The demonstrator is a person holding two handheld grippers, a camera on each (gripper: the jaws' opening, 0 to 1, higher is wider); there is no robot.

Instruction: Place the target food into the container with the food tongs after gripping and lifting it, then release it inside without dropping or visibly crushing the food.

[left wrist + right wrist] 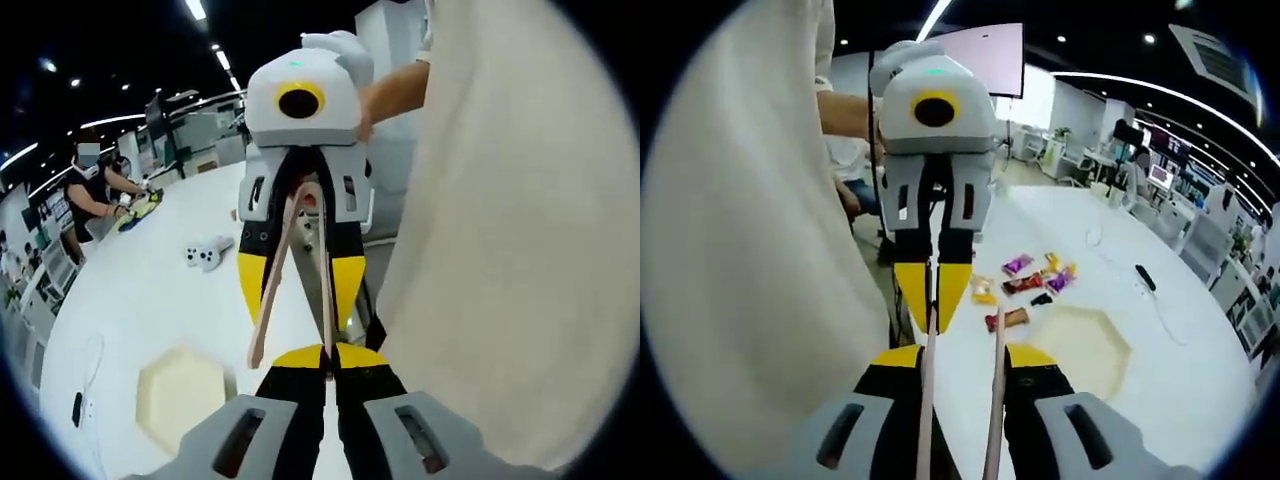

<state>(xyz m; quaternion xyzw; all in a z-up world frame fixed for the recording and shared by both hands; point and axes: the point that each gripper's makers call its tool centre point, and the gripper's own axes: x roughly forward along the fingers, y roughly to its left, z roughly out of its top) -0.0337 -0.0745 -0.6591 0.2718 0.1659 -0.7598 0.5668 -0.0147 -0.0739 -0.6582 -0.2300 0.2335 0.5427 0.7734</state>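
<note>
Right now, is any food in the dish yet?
Not yet. Done: the tongs are picked up. In hand: the right gripper holds them, and the left gripper pinches one tip. Left: the wrapped snacks lie on the table; the hexagonal container looks empty.

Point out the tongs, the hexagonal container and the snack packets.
tongs point(292, 262), left gripper view, left arm
hexagonal container point(1092, 347), right gripper view, inner floor
snack packets point(1018, 265), right gripper view, purple packet
</note>
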